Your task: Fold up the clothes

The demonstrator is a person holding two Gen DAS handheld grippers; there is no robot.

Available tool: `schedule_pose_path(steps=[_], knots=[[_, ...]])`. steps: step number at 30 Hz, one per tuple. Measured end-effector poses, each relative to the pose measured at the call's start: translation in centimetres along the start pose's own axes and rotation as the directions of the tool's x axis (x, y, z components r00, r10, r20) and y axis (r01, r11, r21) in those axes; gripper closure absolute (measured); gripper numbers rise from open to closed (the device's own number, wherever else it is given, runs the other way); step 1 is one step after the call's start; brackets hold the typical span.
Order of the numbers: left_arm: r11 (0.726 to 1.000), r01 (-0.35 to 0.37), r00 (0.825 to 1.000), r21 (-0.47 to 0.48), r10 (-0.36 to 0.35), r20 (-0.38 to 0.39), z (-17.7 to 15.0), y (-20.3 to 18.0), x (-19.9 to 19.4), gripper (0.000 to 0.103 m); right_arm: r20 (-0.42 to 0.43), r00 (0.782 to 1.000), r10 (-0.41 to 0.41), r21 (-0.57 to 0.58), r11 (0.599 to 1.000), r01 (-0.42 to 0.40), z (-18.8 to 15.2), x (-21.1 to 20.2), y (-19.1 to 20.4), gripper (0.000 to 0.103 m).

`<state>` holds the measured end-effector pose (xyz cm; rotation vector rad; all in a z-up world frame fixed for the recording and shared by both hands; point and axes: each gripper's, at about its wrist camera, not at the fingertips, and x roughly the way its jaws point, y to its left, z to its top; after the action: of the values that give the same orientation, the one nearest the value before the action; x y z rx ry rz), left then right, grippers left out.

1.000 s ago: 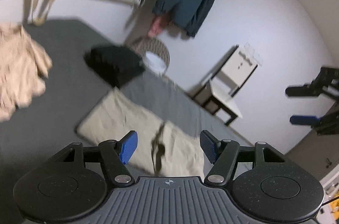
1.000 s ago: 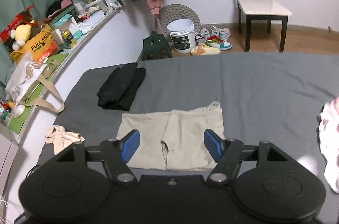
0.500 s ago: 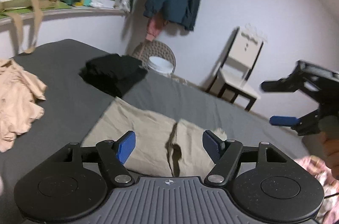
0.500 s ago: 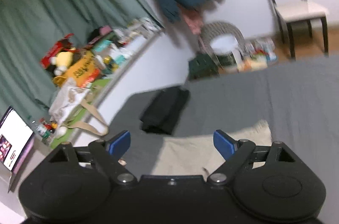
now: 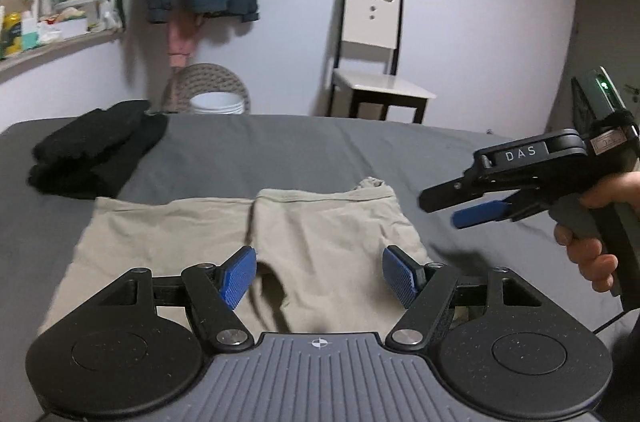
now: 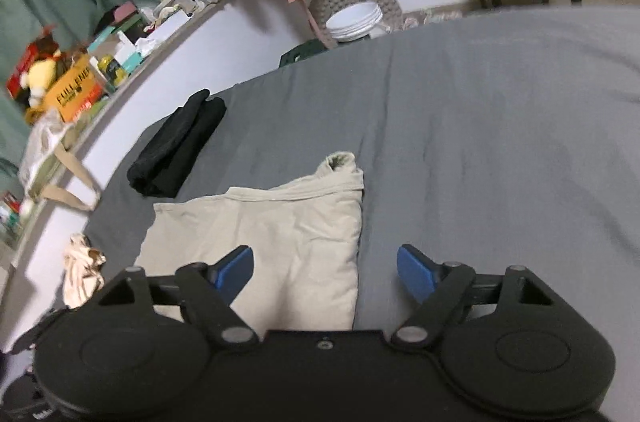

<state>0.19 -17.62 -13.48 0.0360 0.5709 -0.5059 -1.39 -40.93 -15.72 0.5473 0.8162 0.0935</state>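
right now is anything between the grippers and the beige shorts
Nothing visible. The beige shorts lie flat on the grey bed below the open left gripper and right gripper; the folded black garment sits off to the side.

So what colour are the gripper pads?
Blue pads, clearest in the left wrist view.

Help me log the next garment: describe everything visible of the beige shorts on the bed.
The beige shorts look like soft knit fabric, lying flat on the grey bedsheet. The waistband faces the far side and one corner curls up; a fold or seam runs down the middle. A folded black garment lies beyond one corner. Neither the left gripper nor the right gripper, both open, holds them.
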Motion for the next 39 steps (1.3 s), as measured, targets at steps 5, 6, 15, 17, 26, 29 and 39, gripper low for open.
schedule_pose_path(steps=[5, 6, 15, 17, 26, 29, 39], knots=[[0.999, 0.025, 1.0, 0.019, -0.025, -0.019, 0.1, 0.2, 2.3, 0.032, -0.042, 0.998, 0.04, -0.041, 0.998, -0.042, 0.8, 1.9, -0.1, 0.029], [0.999, 0.031, 0.999, 0.023, -0.03, -0.022, 0.2, 0.2, 2.8, 0.032, -0.048, 0.998, 0.032, -0.044, 0.998, -0.034, 0.7, 2.2, -0.2, 0.03], [0.998, 0.061, 0.995, 0.001, -0.061, -0.08, -0.2, 1.0, 5.9, 0.032, -0.101, 0.986, 0.136, 0.082, 0.988, -0.128, 0.2, 5.1, -2.7, 0.043], [0.998, 0.064, 0.993, -0.01, -0.065, -0.102, -0.7, 1.2, 6.4, 0.032, -0.097, 0.976, 0.196, 0.138, 0.974, -0.182, 0.3, 5.7, -3.3, 0.051], [0.995, 0.087, 0.992, -0.048, -0.09, -0.084, -0.8, 1.6, 6.0, 0.032, -0.063, 0.945, 0.322, 0.346, 0.895, -0.282, -0.7, 7.6, -6.4, 0.075], [0.995, 0.094, 0.99, -0.019, -0.095, -0.105, -0.9, 1.7, 6.6, 0.032, -0.046, 0.952, 0.303, 0.364, 0.893, -0.266, -0.9, 6.9, -6.5, 0.071], [0.971, 0.186, 0.972, -0.153, -0.205, -0.116, -1.1, 4.4, 7.4, 0.032, -0.104, 0.935, 0.34, 0.347, 0.893, -0.287, -0.4, 5.9, -7.3, 0.061]])
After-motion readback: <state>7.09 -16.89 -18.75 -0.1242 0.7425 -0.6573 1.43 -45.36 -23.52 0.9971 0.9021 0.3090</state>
